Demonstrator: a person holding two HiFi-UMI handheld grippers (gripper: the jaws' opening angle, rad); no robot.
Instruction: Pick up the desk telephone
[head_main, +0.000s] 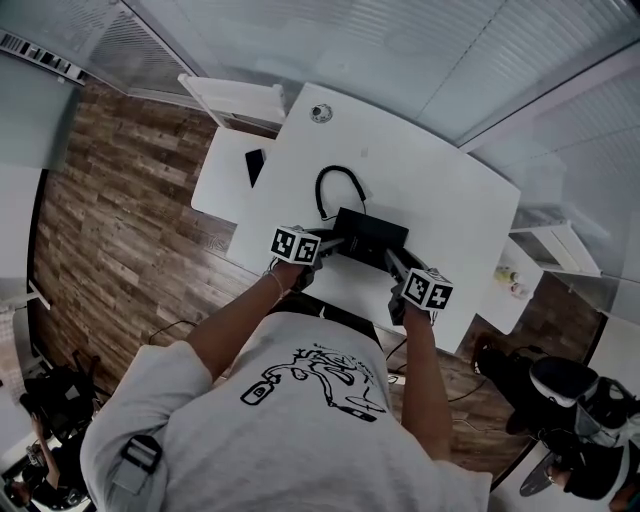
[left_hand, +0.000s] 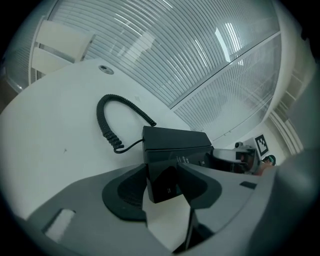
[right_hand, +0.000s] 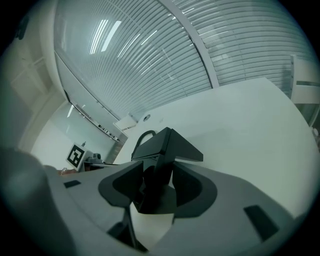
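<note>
So we're going for the telephone (head_main: 370, 238), which is sitting on the white table (head_main: 440, 160) right in front of us. Its curly cord (head_main: 319, 195) is looping away toward the far edge. We're coming at it from both sides, with the left gripper (head_main: 335, 244) taking the near left corner and the right gripper (head_main: 393, 262) the near right one. Both sets of jaws are standing wide apart with a corner of the phone between them. The pads are sitting right alongside the plastic but, as far as we're judging it, not squeezing yet, and the phone isn't looking lifted.

Our take on doing this well: both grippers should be sliding further in so the pads are landing on flat sides instead of a wedge-shaped corner. Then they should be closing together and rising evenly so the body isn't tipping. If the handset is only resting on the base, keeping things level matters, and the cord needs slack.

View-wise, the head view is giving us the whole layout, with both grippers flanking the phone, but it isn't showing the jaw gaps at all. The left gripper view is showing the corner in its gap, the cord's coils up close and the other gripper across the phone. The right gripper view is showing the phone's sloped side profile, which the others aren't giving us.
</note>
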